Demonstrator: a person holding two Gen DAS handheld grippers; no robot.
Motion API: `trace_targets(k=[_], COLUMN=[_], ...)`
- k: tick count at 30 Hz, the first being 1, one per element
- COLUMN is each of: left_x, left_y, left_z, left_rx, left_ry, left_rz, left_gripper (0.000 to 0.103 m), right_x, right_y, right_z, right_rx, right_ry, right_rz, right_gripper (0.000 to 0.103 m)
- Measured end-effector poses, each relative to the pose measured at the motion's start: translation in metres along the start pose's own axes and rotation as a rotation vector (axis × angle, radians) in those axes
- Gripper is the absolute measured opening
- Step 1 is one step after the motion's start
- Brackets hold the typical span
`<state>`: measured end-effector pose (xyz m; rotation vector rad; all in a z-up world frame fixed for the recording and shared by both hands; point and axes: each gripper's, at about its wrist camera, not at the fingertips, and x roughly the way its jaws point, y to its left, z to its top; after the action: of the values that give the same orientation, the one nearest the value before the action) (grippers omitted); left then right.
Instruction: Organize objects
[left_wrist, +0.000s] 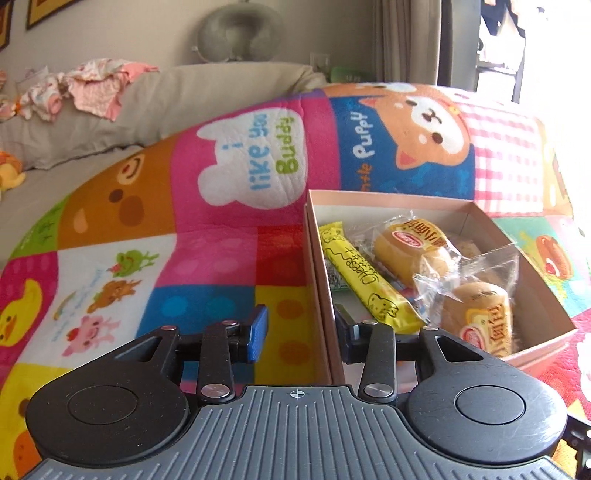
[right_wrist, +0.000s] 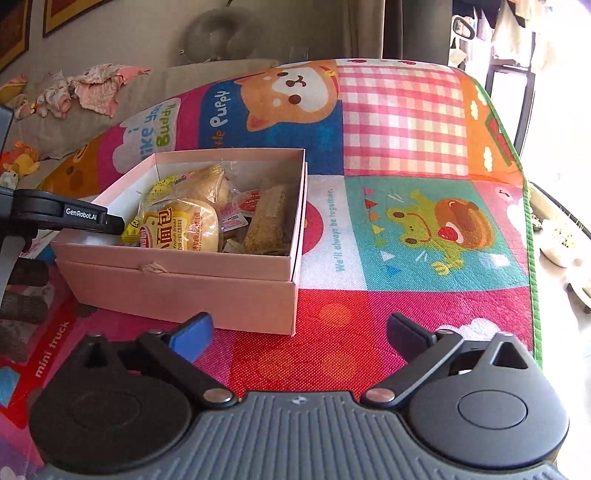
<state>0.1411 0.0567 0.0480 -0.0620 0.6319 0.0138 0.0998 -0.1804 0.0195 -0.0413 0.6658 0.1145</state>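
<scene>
Left wrist view. The left gripper (left_wrist: 301, 332) is hanging over the left wall of the pink box (left_wrist: 325, 295), its blue-padded finger (left_wrist: 258, 330) outside the wall and the other finger inside; the tongs are standing spread, pinching nothing, with the wall between them but untouched as far as I can tell. The box is sitting on the patchwork cartoon mat (left_wrist: 207, 266), open at the top, pale inside. A long yellow snack bar (left_wrist: 365, 280) is lying along the left inner wall. Beside it two small buns in clear wrappers are lying, one further back (left_wrist: 410, 251), one nearer (left_wrist: 480, 314), each with a red and yellow label. Behind the mat a grey sofa cushion (left_wrist: 184, 96) is carrying crumpled pink clothes (left_wrist: 92, 88).

Right wrist view. The right gripper (right_wrist: 299, 332) is hovering above the red square of the mat (right_wrist: 332, 332), just in front of the box's near right corner, tongs spread wide and empty. The box (right_wrist: 177, 291) is showing two pink tiers, the upper tray sitting in a slightly wider base, with a small string loop on the front. Inside, a wrapped bun (right_wrist: 181, 225) is lying on top at the front, a crumbly tan bar (right_wrist: 266, 218) is leaning along the right wall, and small pink packets (right_wrist: 232, 218) are lying between. The left gripper's black finger (right_wrist: 70, 216) is reaching in over the box's left edge.
</scene>
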Motion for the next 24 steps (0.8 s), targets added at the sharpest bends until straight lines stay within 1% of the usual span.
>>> trace_targets(k=[3, 4, 5, 7, 9, 10, 11, 12, 13, 14, 15, 17, 19, 21, 24], left_x=[-0.047, -0.060, -0.072, -0.087, -0.089, -0.088, -0.085, -0.083, -0.084, -0.083, -0.082, -0.079, -0.076, -0.074, -0.075], left_y=[0.000, -0.001, -0.005, -0.014, -0.025, -0.030, -0.036, -0.041, -0.045, -0.049, -0.051, -0.051, -0.050, -0.051, -0.053], left_z=[-0.021, -0.030, -0.041, -0.064, -0.087, -0.095, -0.104, -0.111, -0.115, -0.120, -0.122, -0.119, -0.117, -0.116, -0.119], left_rx=[-0.031, -0.031, -0.021, -0.011, 0.007, 0.027, 0.047, 0.060, 0.082, 0.104, 0.116, 0.099, 0.072, 0.071, 0.077], left_ry=[-0.079, -0.091, -0.087, -0.023, 0.044, 0.061, 0.075, 0.066, 0.033, 0.008, -0.006, -0.007, -0.006, -0.006, -0.008], left_rz=[-0.005, -0.014, -0.031, -0.073, -0.103, -0.097, -0.074, -0.050, -0.035, -0.023, -0.019, -0.021, -0.026, -0.023, -0.018], left_gripper=[0.042, 0.041, 0.041, 0.041, 0.041, 0.042, 0.042, 0.042, 0.042, 0.042, 0.042, 0.042, 0.043, 0.043, 0.043], right_x=[-0.022, -0.028, -0.034, -0.042, -0.044, -0.042, -0.042, -0.042, -0.040, -0.038, -0.037, -0.037, -0.037, -0.038, -0.037], right_y=[0.004, 0.006, 0.009, 0.016, 0.024, 0.028, 0.030, 0.030, 0.028, 0.023, 0.017, 0.015, 0.021, 0.030, 0.045], right_z=[-0.016, -0.023, -0.030, -0.045, -0.057, -0.061, -0.065, -0.067, -0.067, -0.067, -0.067, -0.069, -0.069, -0.068, -0.072], right_rx=[-0.003, -0.005, -0.010, -0.032, -0.057, -0.070, -0.071, -0.073, -0.065, -0.034, -0.007, -0.001, -0.006, -0.053, -0.183], right_ry=[0.025, 0.035, 0.045, 0.057, 0.076, 0.092, 0.076, 0.059, 0.060, 0.073, 0.061, 0.049, 0.050, 0.039, -0.047], right_rz=[0.010, 0.014, 0.022, 0.037, 0.016, 0.000, -0.007, -0.012, 0.000, 0.022, 0.039, 0.036, 0.006, -0.024, -0.088], right_gripper=[0.103, 0.103, 0.103, 0.103, 0.103, 0.103, 0.103, 0.103, 0.103, 0.103, 0.103, 0.103, 0.103, 0.103, 0.103])
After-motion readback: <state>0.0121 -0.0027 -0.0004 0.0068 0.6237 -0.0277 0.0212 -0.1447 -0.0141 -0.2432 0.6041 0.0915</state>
